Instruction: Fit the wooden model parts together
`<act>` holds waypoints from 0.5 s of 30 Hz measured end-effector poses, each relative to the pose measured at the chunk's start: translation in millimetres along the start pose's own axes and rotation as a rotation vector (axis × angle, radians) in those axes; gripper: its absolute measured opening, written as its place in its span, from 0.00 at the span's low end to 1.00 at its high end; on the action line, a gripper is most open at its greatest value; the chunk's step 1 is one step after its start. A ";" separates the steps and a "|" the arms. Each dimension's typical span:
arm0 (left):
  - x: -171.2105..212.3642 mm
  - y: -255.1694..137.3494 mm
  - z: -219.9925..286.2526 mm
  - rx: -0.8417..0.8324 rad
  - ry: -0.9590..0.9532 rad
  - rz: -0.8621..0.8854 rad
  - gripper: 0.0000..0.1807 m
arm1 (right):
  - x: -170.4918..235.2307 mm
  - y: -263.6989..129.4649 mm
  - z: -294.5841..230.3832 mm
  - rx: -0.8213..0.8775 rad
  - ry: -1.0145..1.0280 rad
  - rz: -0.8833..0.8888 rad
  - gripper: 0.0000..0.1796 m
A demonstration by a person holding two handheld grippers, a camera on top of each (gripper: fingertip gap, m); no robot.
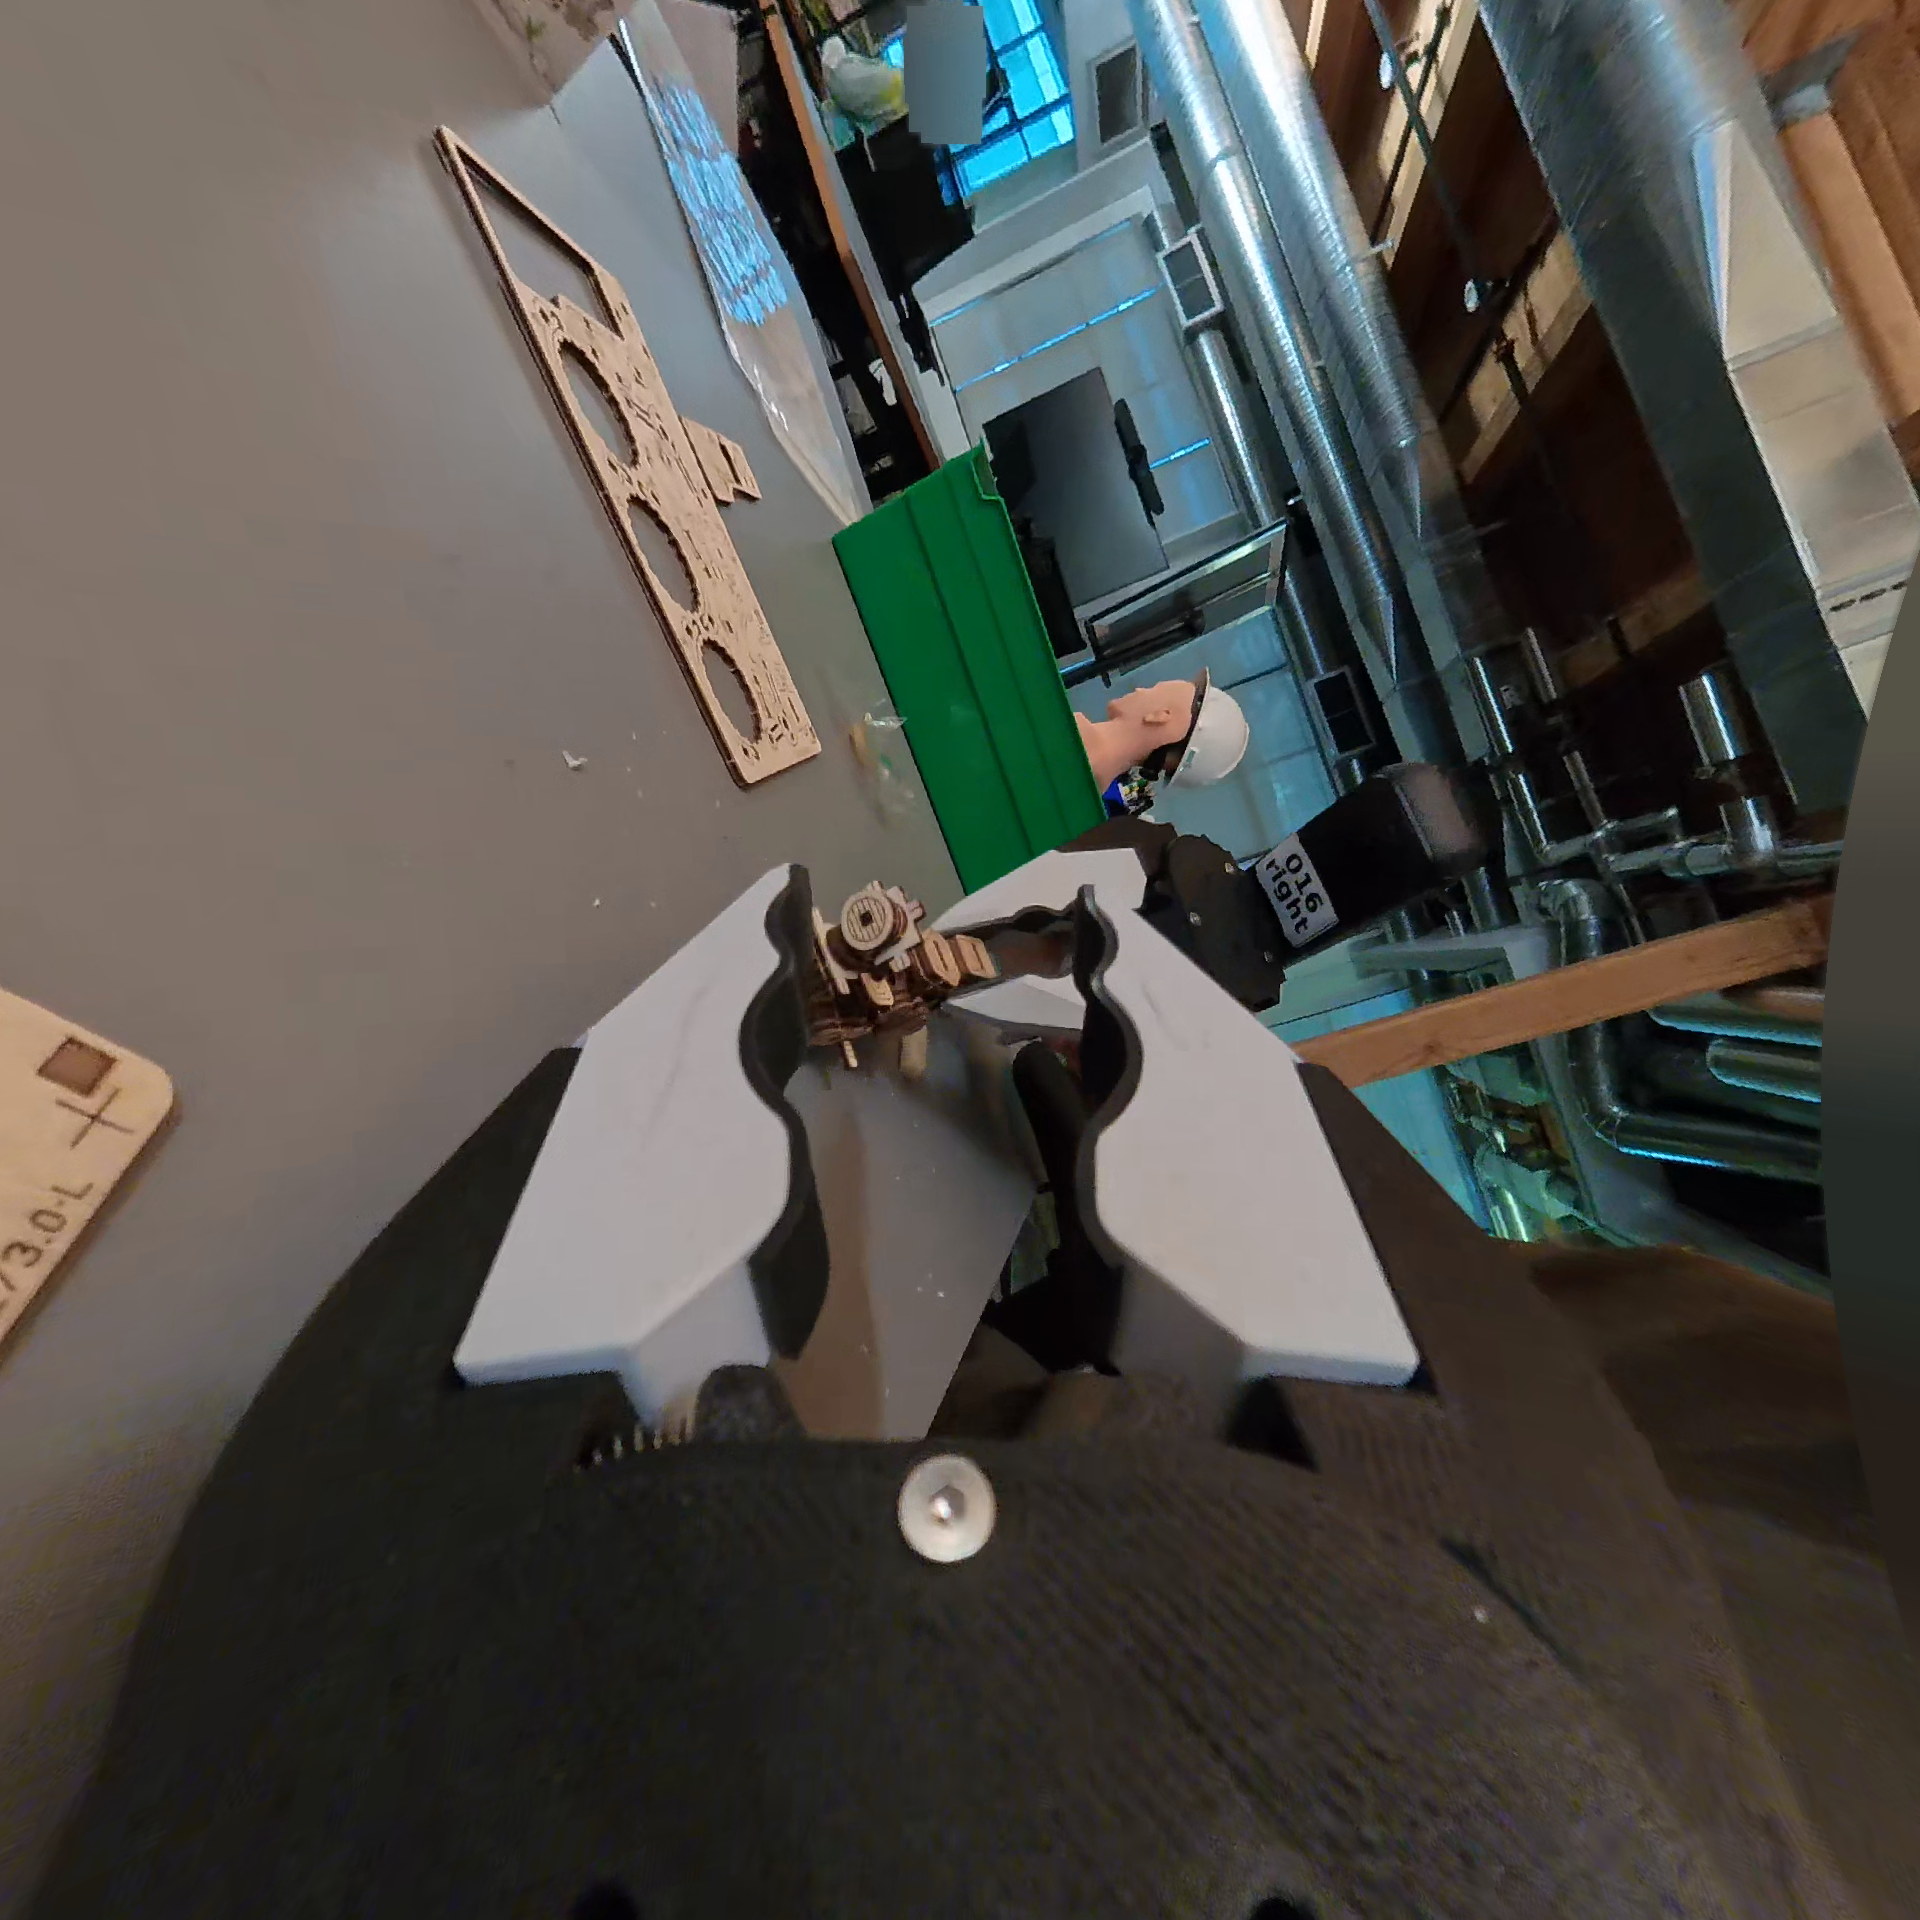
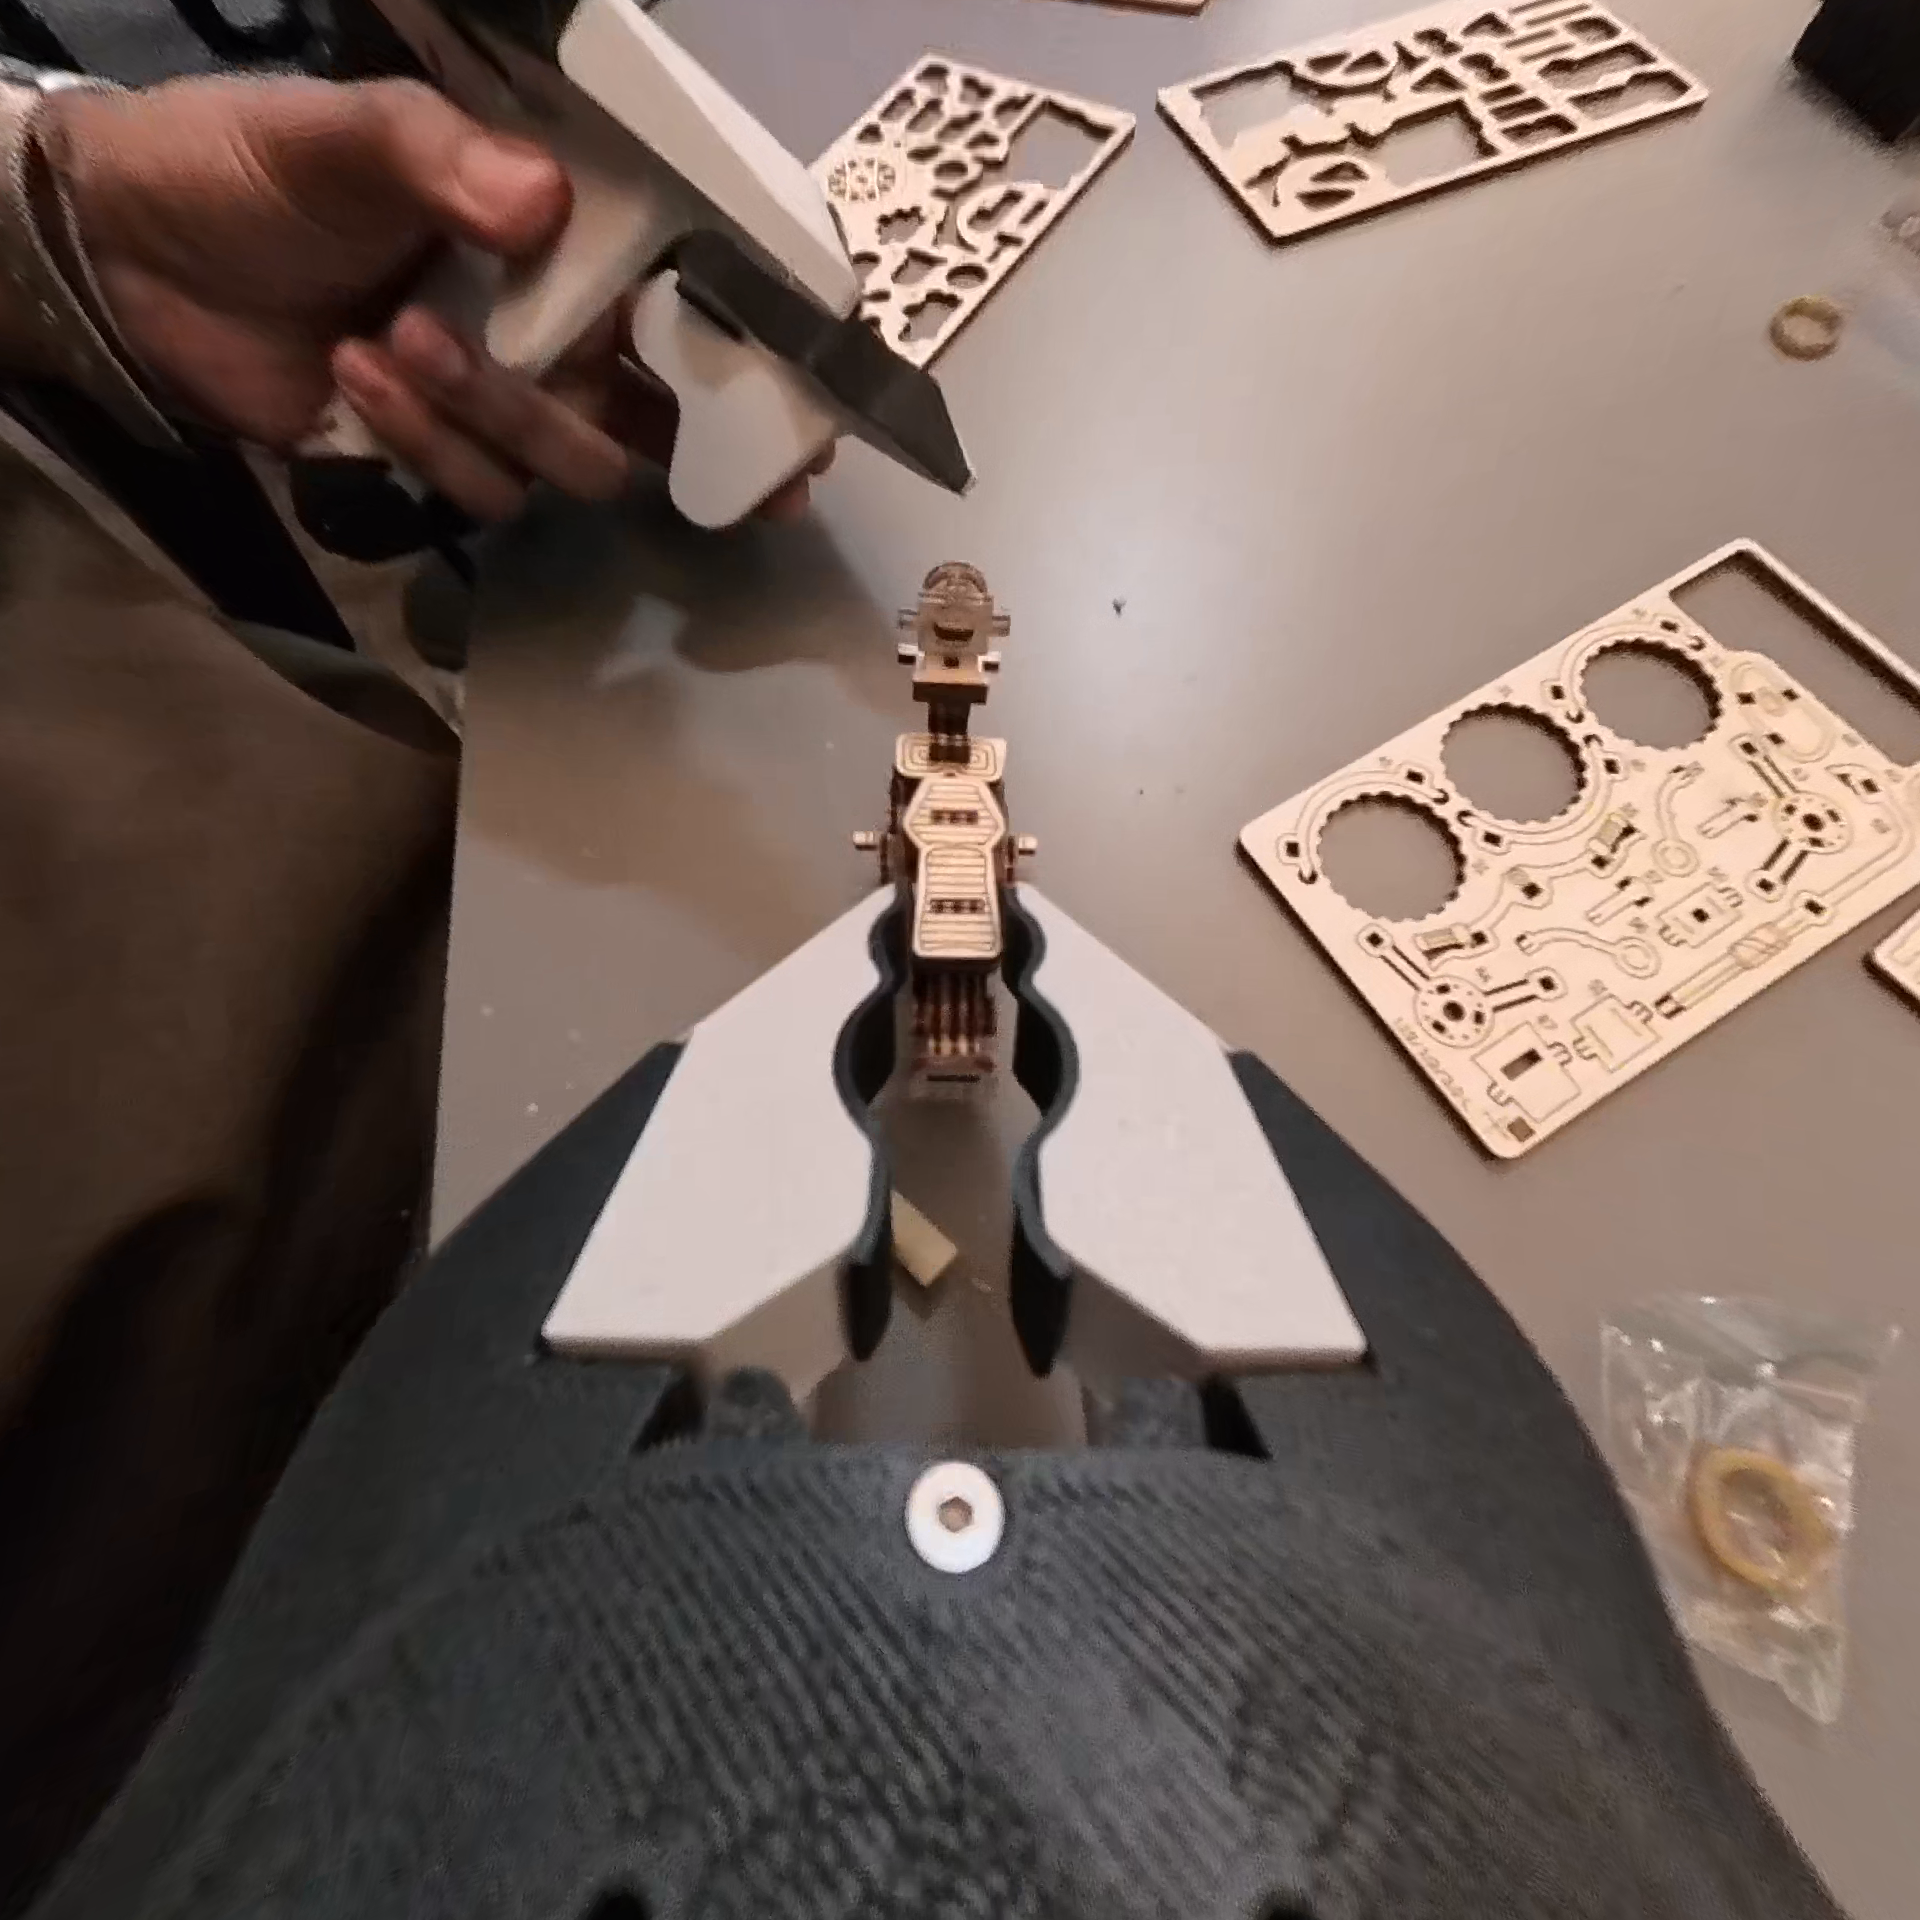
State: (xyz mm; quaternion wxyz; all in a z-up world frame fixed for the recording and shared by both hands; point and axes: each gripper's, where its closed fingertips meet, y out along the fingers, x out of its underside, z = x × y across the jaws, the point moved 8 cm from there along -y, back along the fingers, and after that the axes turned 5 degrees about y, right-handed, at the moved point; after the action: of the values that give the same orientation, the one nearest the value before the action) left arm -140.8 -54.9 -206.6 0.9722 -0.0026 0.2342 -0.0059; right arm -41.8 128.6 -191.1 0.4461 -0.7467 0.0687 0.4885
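The small wooden model (image 2: 951,914), a long narrow body with a round-topped front end, is clamped between my right gripper's (image 2: 951,920) fingers above the grey table (image 2: 1195,582). In the left wrist view the model (image 1: 883,966) pokes out of the right gripper (image 1: 1023,951) and sits between my left gripper's (image 1: 940,904) spread fingertips, close to the left one. In the right wrist view a hand (image 2: 312,260) holds the left gripper (image 2: 852,478), which is open, just above and left of the model's front end, not touching it.
Punched-out wooden sheets lie on the table (image 2: 1590,862) (image 2: 987,197) (image 2: 1579,114) (image 1: 644,499). A clear bag with a rubber band (image 2: 1756,1507) lies at the right, and a loose ring (image 2: 1806,327) farther back. A green bin (image 1: 966,675) stands behind. The table edge runs along the left. The tips of one gripper are about 9 cm away from the tips of the other.
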 end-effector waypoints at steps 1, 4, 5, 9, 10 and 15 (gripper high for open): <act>0.4 0.4 0.1 -0.001 0.002 -0.006 0.27 | 0.9 -0.2 0.7 0.007 -0.006 -0.006 0.09; 1.5 1.4 0.4 0.004 0.002 -0.019 0.27 | 2.2 -1.5 3.2 0.017 -0.002 -0.013 0.09; 2.0 1.8 0.5 0.007 0.000 -0.024 0.26 | 3.1 -1.6 4.4 0.021 -0.001 -0.019 0.11; 4.6 3.9 2.3 0.026 -0.003 -0.046 0.25 | 7.4 -1.2 6.8 0.030 -0.007 -0.048 0.14; 5.3 4.5 2.7 0.028 0.001 -0.052 0.25 | 7.8 -1.2 6.5 0.028 -0.009 -0.051 0.14; 6.6 6.2 4.9 0.022 0.036 -0.070 0.25 | 7.7 -1.0 5.2 0.032 -0.021 -0.056 0.15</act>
State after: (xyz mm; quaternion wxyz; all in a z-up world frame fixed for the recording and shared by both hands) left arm -132.6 -48.9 -205.2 0.9670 0.0001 0.2513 -0.0425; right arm -40.8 135.6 -197.3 0.4725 -0.7358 0.0508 0.4824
